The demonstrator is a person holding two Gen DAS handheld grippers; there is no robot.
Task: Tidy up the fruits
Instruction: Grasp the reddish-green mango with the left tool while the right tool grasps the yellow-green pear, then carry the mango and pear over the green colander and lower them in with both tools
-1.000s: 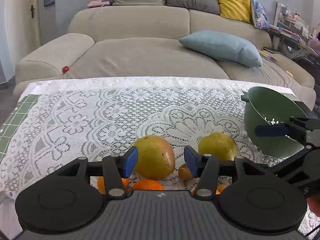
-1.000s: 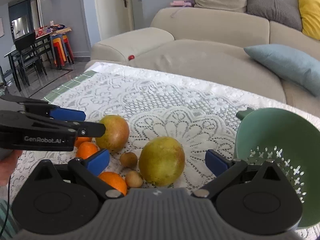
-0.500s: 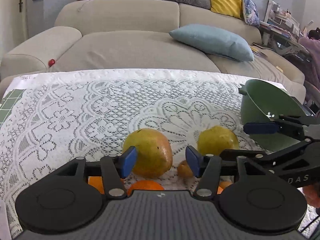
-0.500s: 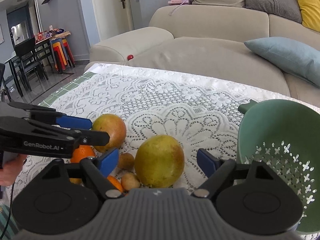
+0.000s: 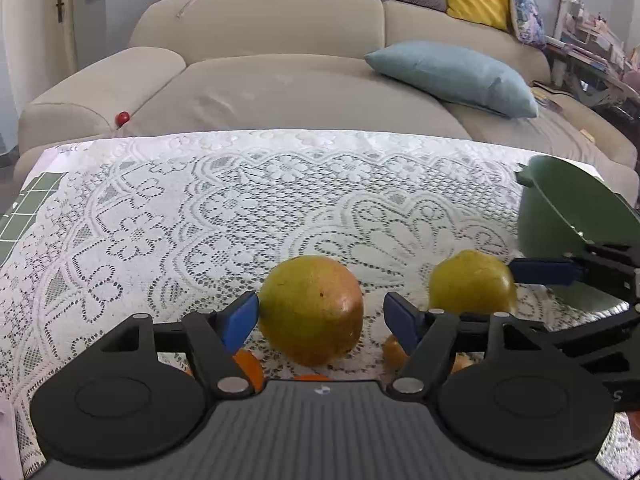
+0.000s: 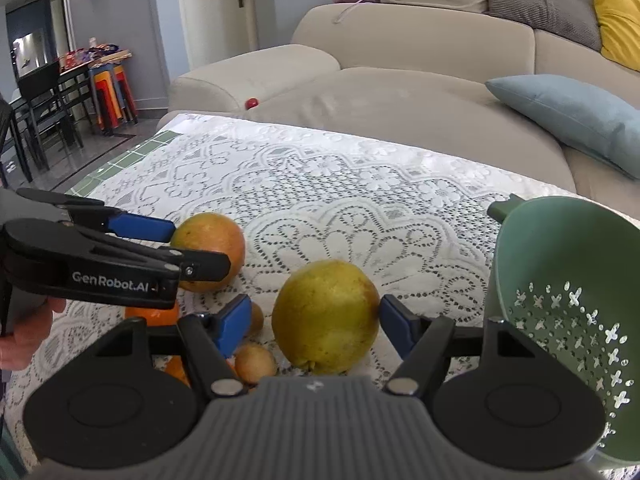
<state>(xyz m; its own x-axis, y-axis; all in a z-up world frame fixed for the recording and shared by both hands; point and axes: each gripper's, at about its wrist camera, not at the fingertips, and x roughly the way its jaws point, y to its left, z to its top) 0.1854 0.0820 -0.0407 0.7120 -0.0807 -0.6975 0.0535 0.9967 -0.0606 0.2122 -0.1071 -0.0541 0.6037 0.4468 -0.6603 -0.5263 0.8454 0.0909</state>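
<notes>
Tongs, right (image 6: 314,324): closing round yellow-green fruit (image 6: 325,316), for colander (image 6: 560,304) nearby. Tongs, left (image 5: 320,316): opening, straddling reddish fruit (image 5: 312,308), not gripping.

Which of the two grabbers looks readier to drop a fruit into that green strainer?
Probably the right gripper: its jaws are closing around the yellow-green fruit, and the green strainer sits right beside it. The left gripper is opening around the reddish fruit, farther away.
</notes>
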